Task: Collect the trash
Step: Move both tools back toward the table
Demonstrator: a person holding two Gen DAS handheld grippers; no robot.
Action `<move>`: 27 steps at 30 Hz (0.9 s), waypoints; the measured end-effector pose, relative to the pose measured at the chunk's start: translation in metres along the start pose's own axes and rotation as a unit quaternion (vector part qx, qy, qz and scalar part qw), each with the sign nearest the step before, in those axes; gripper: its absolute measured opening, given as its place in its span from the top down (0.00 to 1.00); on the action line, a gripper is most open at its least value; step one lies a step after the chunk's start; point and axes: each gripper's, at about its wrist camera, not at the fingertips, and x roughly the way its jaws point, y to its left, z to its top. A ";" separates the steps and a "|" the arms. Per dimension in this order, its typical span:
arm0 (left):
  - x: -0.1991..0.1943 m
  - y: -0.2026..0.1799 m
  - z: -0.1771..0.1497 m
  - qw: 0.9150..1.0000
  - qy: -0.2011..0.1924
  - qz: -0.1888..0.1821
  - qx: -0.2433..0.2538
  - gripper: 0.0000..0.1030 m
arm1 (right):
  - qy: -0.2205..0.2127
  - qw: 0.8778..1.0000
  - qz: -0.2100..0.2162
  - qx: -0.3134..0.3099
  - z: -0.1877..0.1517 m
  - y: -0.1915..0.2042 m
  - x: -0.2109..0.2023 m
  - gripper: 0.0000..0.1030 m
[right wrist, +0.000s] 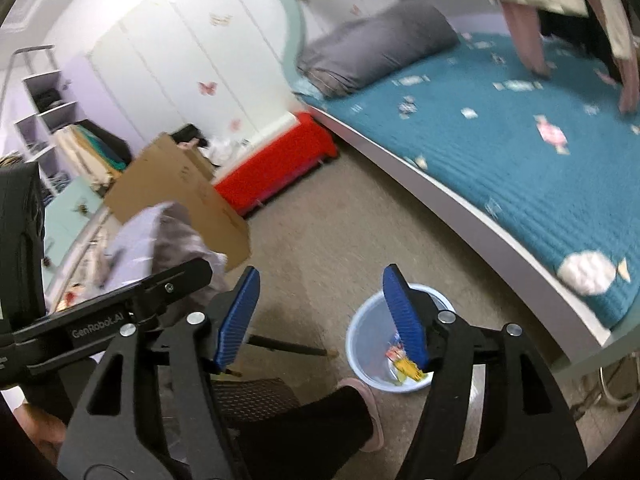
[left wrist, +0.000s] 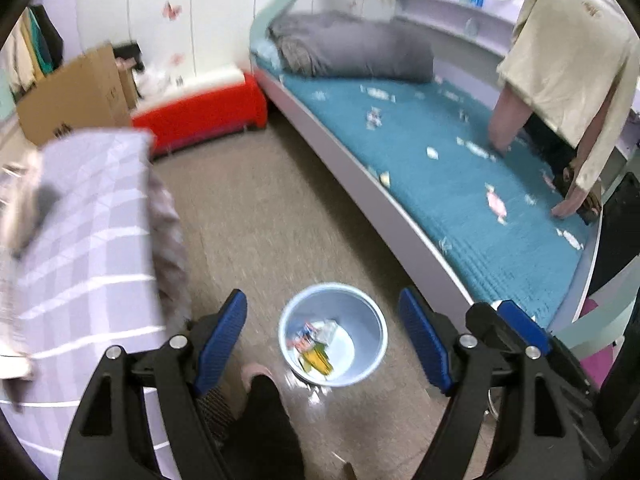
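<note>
On teal quilted bed cover point(left wrist: 460, 184), up and right of pale blue round plastic bin point(left wrist: 370, 322): scattered candy wrappers, nearest a pink-and-white one point(left wrist: 496, 202). Bin on floor, holding a few wrappers. Left gripper point(left wrist: 322, 336) and right gripper point(right wrist: 320, 316) spread wide, empty, over bin; right judged nearer bed.

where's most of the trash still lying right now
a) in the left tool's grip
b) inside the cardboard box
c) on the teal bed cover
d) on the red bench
c: wrappers lie scattered over the teal bed cover, a few pieces already sit in the pale blue bin on the floor, and the left tool and the right tool are both open with nothing between their pads.
</note>
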 end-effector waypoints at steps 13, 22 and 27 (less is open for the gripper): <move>-0.137 0.119 -0.011 0.985 -0.118 0.120 -0.040 0.22 | 0.006 0.986 0.127 -0.108 -0.001 0.160 -0.016 0.35; -0.171 0.234 -0.032 0.974 -0.119 0.144 -0.126 0.22 | 0.052 0.969 0.162 -0.179 -0.017 0.279 0.025 0.35; -0.159 0.285 -0.044 0.973 -0.096 0.127 -0.168 0.22 | 0.077 0.966 0.153 -0.194 -0.028 0.310 0.056 0.35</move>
